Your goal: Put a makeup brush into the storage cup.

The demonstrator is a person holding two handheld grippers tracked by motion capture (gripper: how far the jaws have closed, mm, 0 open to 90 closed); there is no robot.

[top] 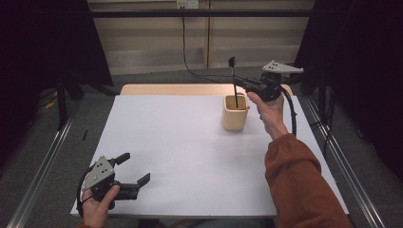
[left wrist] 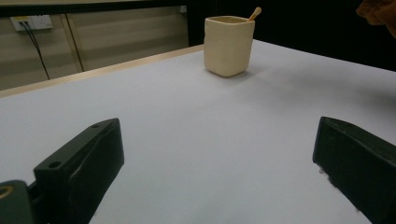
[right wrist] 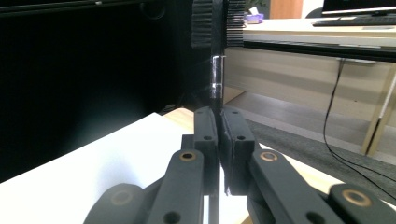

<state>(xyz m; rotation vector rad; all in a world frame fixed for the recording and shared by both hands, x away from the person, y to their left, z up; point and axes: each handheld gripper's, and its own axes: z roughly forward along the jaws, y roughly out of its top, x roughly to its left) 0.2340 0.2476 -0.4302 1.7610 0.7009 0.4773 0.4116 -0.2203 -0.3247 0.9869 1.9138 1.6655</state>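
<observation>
Two grippers in play, one loaded. Left gripper (top: 127,173) sits at the near left corner of the table (top: 180,142), jaws wide apart with nothing between them, well away from the work, so no risk there unless it gets swung across. Mid-right, the cup (top: 235,112) stands upright near the far edge, with a wooden stick (left wrist: 255,13) already leaning out of it at one corner. Right gripper (top: 237,81) hovers just above and behind the cup, jaws clamped together on a thin black brush (top: 234,85) that it holds about upright, toothed head up, lower end dipping into the cup mouth. Main risk as I read it: brush tip catches the rim or the stick on the way down, and the light cup tips or slides toward the far edge. Second risk: the grip is a narrow pinch on a slim handle, so any side load against the rim could make the brush pivot or slip in the jaws. Third: releasing too high lets it bounce out or lean hard and topple the cup. Right side, the cable (top: 291,111) trails from the gripper down along the forearm and sleeve (top: 299,185); could snag if the hand twists. Nothing else lies between the grippers and the cup.
</observation>
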